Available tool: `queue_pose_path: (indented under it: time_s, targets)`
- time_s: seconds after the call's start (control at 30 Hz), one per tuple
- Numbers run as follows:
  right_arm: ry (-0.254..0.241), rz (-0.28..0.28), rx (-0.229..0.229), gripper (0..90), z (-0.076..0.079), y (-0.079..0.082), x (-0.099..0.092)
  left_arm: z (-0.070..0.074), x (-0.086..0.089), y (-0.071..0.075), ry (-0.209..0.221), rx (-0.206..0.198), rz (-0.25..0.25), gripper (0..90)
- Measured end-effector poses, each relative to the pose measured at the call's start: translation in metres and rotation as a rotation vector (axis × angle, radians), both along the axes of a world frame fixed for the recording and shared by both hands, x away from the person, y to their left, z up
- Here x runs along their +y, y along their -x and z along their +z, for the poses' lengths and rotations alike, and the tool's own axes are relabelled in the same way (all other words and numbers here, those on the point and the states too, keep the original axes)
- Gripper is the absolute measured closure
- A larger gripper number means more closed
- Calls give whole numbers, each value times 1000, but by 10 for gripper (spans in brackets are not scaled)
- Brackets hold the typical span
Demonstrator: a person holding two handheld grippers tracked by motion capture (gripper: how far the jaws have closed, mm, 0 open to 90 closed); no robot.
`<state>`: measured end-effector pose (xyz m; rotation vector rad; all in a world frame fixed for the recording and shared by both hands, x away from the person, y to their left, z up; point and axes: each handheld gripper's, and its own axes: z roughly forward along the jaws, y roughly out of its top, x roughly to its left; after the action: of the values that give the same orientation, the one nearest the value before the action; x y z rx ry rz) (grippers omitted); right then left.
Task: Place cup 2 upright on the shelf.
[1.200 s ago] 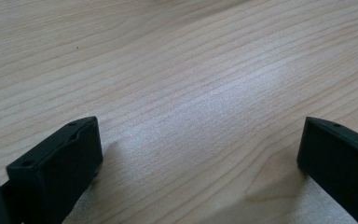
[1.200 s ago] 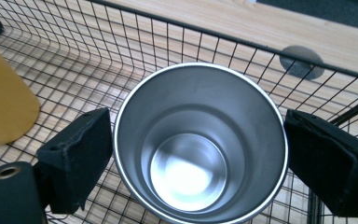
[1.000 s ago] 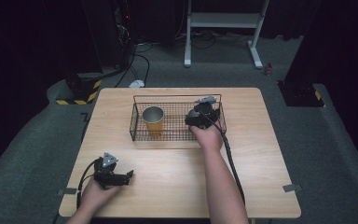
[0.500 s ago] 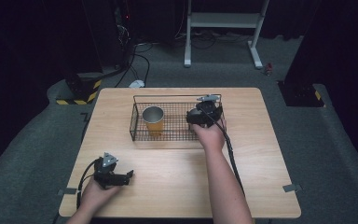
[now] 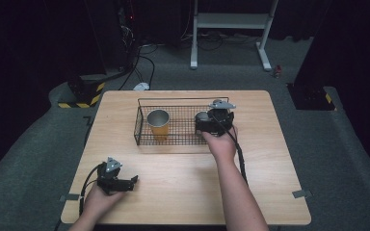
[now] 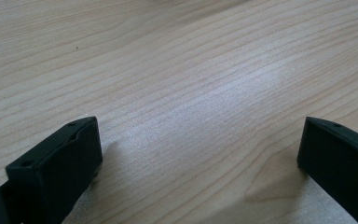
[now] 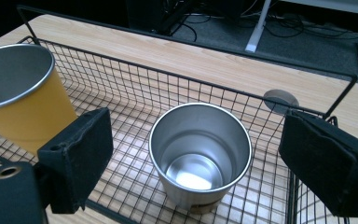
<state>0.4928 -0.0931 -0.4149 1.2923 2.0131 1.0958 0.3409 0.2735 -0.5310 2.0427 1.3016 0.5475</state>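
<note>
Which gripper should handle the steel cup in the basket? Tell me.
Right. The right gripper is at the wire basket, jaws open around the steel cup; the left gripper rests far off on the table.

Two cups stand in the wire basket (image 5: 142, 126) at the table's (image 5: 270, 159) back: orange cup (image 5: 158, 122) left, steel cup (image 7: 200, 154) right

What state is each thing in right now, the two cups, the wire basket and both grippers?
silver cup: upright, empty, standing in the basket.
orange cup: upright, standing in the basket.
wire basket: on the table, holding both cups.
right gripper: open, jaws either side of the silver cup.
left gripper: open, nothing between its jaws, over bare table.
</note>
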Motion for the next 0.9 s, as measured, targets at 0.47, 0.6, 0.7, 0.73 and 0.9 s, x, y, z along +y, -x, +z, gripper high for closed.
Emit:
queue_pose_path:
  time_s: [0.47,0.6,0.7,0.73,0.9]
  targets:
    - [5,20,-27,108,-8,18,-3,0,0,0,0,0,0,3]
    - [4,21,-35,110,-9,23,-6,0,0,0,0,0,0,3]
    - [5,16,-37,115,-12,29,-10,0,0,0,0,0,0,3]
    - [-3,17,-27,115,-15,33,-14,0,0,0,0,0,0,2]
    - [-1,11,-34,113,-21,43,-22,0,0,0,0,0,0,3]
